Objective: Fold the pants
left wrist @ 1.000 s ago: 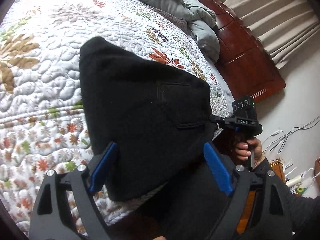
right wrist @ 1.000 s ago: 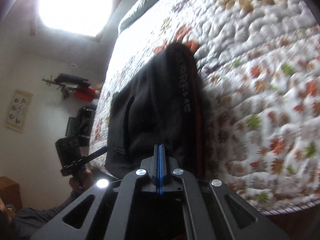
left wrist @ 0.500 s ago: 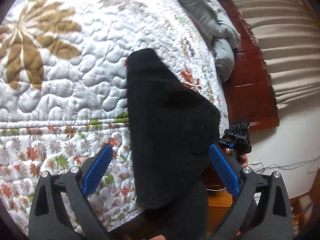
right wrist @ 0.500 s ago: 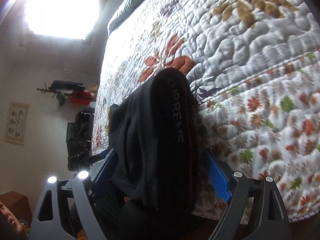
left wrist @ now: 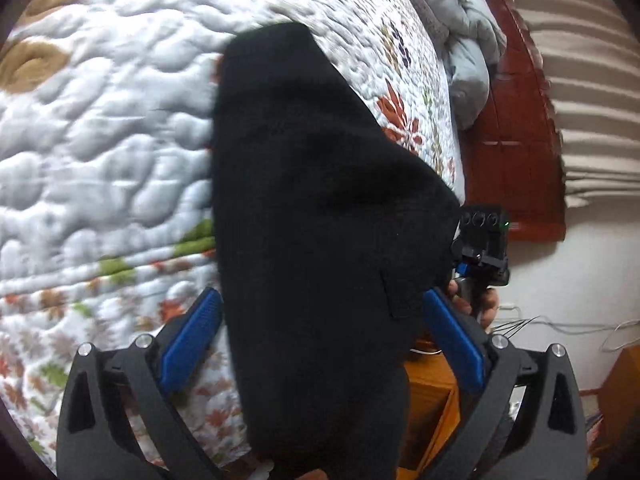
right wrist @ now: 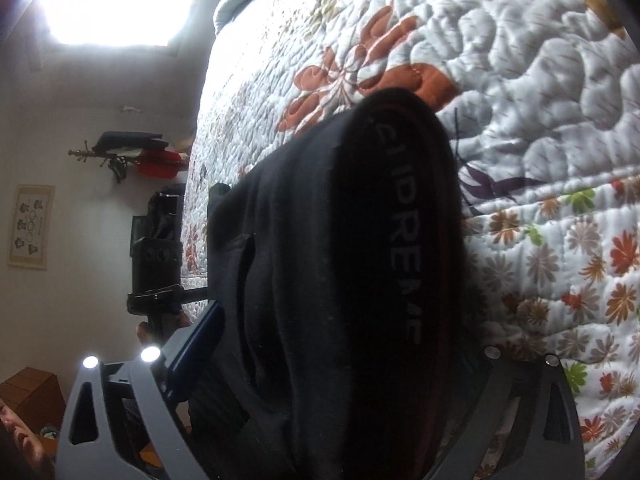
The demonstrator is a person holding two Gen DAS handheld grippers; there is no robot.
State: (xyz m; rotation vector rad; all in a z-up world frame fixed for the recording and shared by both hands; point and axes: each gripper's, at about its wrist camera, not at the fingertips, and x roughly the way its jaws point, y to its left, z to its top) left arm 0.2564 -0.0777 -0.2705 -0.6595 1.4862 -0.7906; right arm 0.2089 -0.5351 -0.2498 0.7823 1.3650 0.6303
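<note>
Black pants [left wrist: 320, 220] on quilt [left wrist: 100, 140], both grippers' jaws spread wide, right pad hidden.

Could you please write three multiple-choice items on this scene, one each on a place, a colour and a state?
1. Where do the black folded fabric pants lie?
A. on the white floral quilted bedspread
B. on a wooden floor
C. in a plastic basket

2. What colour are the finger pads of the left hand-held gripper?
A. red
B. blue
C. yellow

3. How does the left hand-held gripper stand?
A. shut on the pants
B. shut on nothing
C. open, a finger on each side of the pants

Key:
1 A, the quilt's flowers show all around the pants.
2 B, both pads are blue in the left wrist view.
3 C, the fingers stand wide apart with the dark cloth between them.
</note>
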